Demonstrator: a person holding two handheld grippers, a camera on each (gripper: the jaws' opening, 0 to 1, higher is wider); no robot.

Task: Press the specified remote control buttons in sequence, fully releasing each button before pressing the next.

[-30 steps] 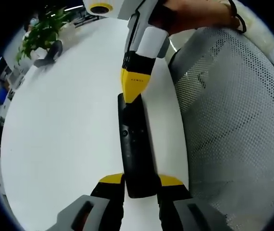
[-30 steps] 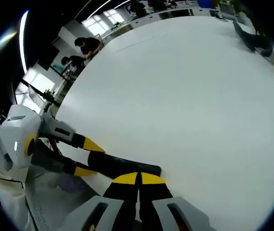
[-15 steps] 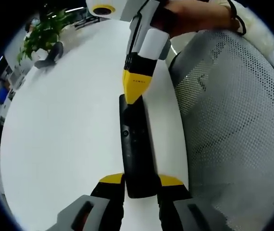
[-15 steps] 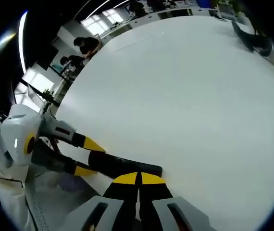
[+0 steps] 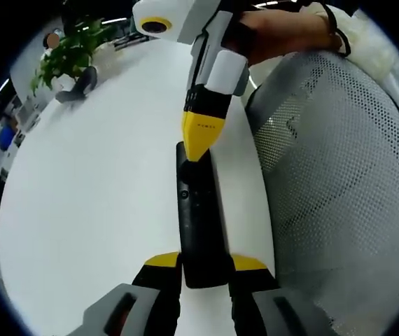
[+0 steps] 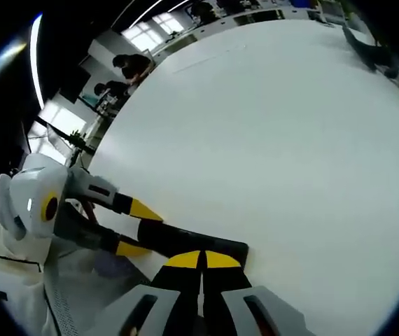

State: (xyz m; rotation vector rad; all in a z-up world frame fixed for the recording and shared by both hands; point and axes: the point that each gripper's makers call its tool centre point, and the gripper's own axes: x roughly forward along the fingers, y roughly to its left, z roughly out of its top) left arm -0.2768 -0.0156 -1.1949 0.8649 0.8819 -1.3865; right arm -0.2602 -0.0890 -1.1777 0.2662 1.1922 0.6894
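So the left claw (image 5: pixel 205 269) is clamped on the near end of the black remote (image 5: pixel 199 217), which sticks straight out ahead of it over the white desk (image 5: pixel 87 210). My read: it's pinned like that so it won't skate around while buttons get poked.

The right claw (image 6: pixel 201 264) has its two yellow tips pressed together with nothing between them, so it works as one blunt poking finger. In the left gripper view it comes down from above onto the remote's far end, tip touching or just about. Can't tell if a button is actually pressed.

A mesh chair back (image 5: pixel 339 203) sits right of the left claw, and a potted plant (image 5: pixel 70 56) is far ahead-left.

Writing: small dark print on the right claw's yellow tip, too tiny to read. No brand visible on the remote.
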